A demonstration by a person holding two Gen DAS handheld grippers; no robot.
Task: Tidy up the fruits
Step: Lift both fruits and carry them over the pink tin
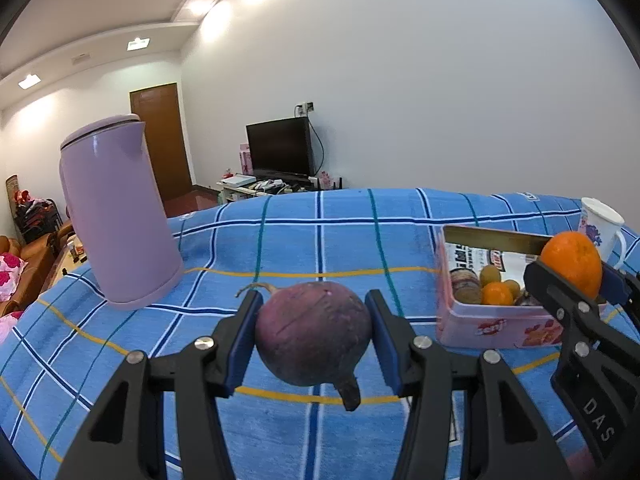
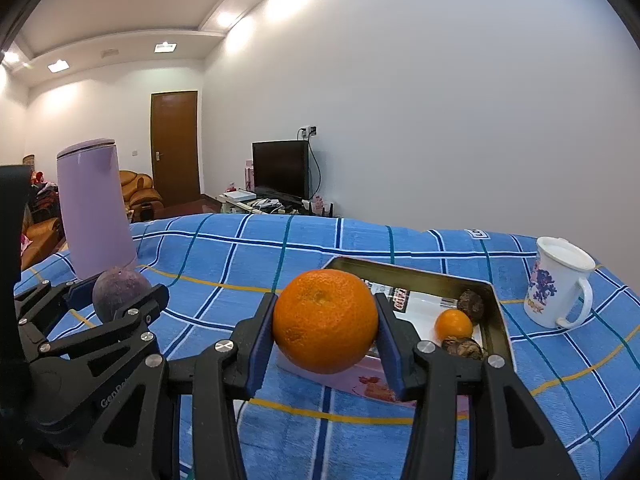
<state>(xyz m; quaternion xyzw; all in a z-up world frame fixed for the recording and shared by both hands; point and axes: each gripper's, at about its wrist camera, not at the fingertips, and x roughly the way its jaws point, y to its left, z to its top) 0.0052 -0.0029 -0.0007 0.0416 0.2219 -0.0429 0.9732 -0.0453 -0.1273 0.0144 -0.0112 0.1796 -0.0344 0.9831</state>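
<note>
Left tool (image 1: 314, 334) clamps purple fruit (image 1: 314, 332) at frame centre, above counter; stalk end points down toward lens, dry tip upper left, long axis roughly upright. Right tool (image 2: 325, 326) clamps orange (image 2: 325, 321) at frame centre, near edge of open tin (image 2: 498, 322) just behind it. Tin holds small orange (image 2: 453, 325) and brown fruits, middle bare. Lilac kettle (image 1: 120, 216) at left, mug (image 2: 560, 284) at right; checked cloth (image 1: 320, 240) between lies open
</note>
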